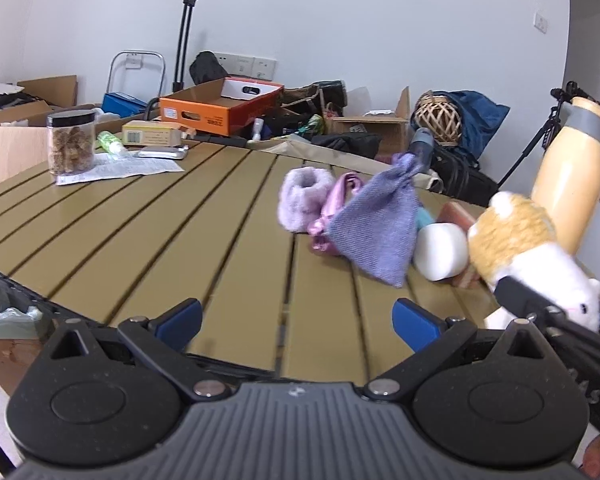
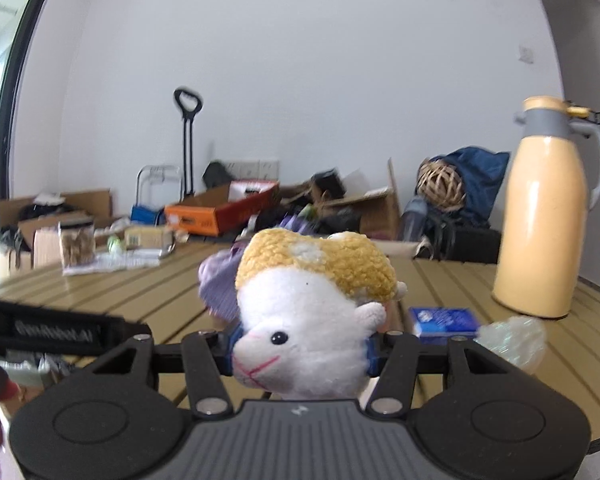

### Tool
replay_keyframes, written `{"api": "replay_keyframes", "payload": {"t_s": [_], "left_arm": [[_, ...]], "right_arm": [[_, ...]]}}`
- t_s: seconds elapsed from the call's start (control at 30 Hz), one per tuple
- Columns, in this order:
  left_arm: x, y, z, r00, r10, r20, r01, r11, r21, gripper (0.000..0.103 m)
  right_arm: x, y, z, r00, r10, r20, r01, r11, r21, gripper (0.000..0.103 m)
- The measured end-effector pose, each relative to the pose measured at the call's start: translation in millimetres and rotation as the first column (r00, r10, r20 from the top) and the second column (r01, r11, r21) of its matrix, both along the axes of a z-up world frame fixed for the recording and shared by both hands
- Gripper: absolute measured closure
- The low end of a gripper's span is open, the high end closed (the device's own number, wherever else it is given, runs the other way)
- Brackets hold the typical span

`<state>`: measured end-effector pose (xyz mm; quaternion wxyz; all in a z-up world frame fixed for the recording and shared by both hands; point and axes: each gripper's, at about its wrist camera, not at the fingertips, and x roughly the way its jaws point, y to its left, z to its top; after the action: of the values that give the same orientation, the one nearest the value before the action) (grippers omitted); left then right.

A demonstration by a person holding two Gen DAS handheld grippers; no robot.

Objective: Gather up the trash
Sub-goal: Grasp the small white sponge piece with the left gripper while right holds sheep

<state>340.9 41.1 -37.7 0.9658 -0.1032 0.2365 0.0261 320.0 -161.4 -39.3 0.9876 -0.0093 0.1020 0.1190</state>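
Plush hamster (image 2: 312, 320) is sitting clamped between the right gripper's (image 2: 300, 356) blue pads just above the slatted table (image 2: 440, 376), while the left gripper (image 1: 298, 320) is idling spread apart, so carrying should be staying slow and level.

Seen from the left wrist, the slatted table (image 1: 140, 232) carries a lidded jar (image 1: 70, 142) at ten o'clock, standing on a paper sheet (image 1: 128, 168). At two o'clock lie a fuzzy slipper (image 1: 302, 196), a drawstring pouch (image 1: 376, 224) and a plush hamster (image 1: 528, 252), left to right. A thermos jug (image 1: 572, 168) stands behind the hamster.
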Motion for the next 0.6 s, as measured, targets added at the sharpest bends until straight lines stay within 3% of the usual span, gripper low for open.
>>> {"api": "replay_keyframes", "payload": {"t_s": [0.17,0.6], "left_arm": [[4,-26,3,0.999,-0.038,0.018,0.038,0.999,0.009,0.0],[26,-109,-8,0.988,-0.145,0.046,0.144,0.989,0.032,0.0]], "right_arm": [[-11,-33,9,0.997,-0.073,0.036,0.072,0.997,0.023,0.05],[-14,-110,7,0.964,-0.266,0.021,0.263,0.961,0.079,0.05]]}}
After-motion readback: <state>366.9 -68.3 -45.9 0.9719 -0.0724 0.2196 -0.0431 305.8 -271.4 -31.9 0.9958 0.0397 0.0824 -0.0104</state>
